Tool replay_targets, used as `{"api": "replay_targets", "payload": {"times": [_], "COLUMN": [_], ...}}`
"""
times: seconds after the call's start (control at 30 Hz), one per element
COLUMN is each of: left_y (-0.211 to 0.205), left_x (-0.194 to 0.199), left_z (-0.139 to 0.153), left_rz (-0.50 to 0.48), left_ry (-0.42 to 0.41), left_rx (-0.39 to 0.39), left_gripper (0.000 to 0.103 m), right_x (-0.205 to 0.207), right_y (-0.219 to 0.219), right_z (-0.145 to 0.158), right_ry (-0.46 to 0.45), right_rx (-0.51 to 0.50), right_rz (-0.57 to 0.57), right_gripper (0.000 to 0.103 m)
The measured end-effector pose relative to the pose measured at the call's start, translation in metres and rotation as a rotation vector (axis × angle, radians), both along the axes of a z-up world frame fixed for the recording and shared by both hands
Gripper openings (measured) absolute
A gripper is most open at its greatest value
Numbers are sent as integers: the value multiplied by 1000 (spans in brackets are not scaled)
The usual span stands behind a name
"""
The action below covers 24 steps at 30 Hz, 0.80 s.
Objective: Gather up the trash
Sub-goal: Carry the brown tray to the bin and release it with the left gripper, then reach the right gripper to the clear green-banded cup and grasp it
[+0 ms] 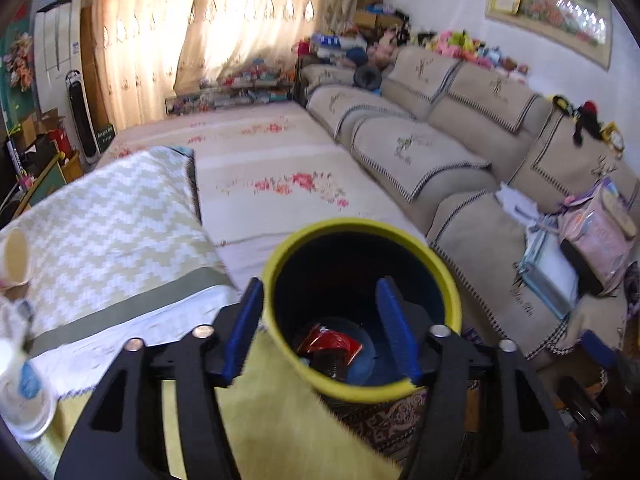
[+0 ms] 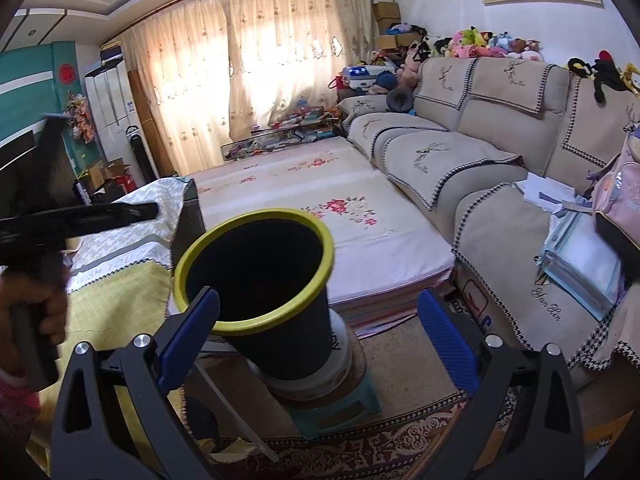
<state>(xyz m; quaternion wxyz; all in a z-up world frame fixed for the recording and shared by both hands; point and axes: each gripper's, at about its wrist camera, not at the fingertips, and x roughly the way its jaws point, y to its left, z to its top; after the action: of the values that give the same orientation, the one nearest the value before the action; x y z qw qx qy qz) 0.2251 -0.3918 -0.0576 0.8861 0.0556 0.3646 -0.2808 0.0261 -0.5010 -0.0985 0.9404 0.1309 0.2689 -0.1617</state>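
A black trash bin with a yellow rim [image 1: 360,226] stands beside the table, and a crumpled red wrapper [image 1: 330,342] lies at its bottom. My left gripper [image 1: 320,332] hangs right over the bin's mouth, open, with nothing between its blue pads. In the right wrist view the same bin [image 2: 288,344] sits on a white tub on a small green stool [image 2: 340,410]. My right gripper [image 2: 320,336] is open wide just in front of the bin, holding nothing. The left gripper's black body [image 2: 80,216], held by a hand, shows at the left edge.
The table to the left carries a yellow cloth [image 1: 272,420], a paper cup [image 1: 16,256] and a white plastic cup [image 1: 28,392]. A beige sofa [image 1: 420,148] with bags and papers runs along the right. A flowered mat [image 2: 320,208] covers the floor behind the bin.
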Motion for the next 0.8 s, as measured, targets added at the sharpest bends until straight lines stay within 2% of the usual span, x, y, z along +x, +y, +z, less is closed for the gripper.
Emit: {"api": "replay_targets", "payload": {"times": [0.13, 0.3, 0.47, 0.63, 0.8], "left_y": [56, 137, 230, 321, 392], "left_x": [-46, -95, -142, -173, -195], "left_z": [35, 69, 89, 86, 75], "left_rz": [-5, 56, 216, 422, 578], "left_ry": [-70, -153, -245, -260, -245], "left_rx": [-61, -115, -102, -79, -90], "left_gripper": [80, 94, 98, 98, 98], "right_x": [13, 32, 53, 67, 81], "right_y": [21, 65, 133, 209, 266], "right_z": [0, 4, 9, 18, 21], "right_ry": [8, 3, -20, -63, -89], "right_rx": [6, 9, 17, 28, 10], "right_rz": [65, 202, 422, 686, 877], "right_gripper": [94, 94, 94, 94, 94]}}
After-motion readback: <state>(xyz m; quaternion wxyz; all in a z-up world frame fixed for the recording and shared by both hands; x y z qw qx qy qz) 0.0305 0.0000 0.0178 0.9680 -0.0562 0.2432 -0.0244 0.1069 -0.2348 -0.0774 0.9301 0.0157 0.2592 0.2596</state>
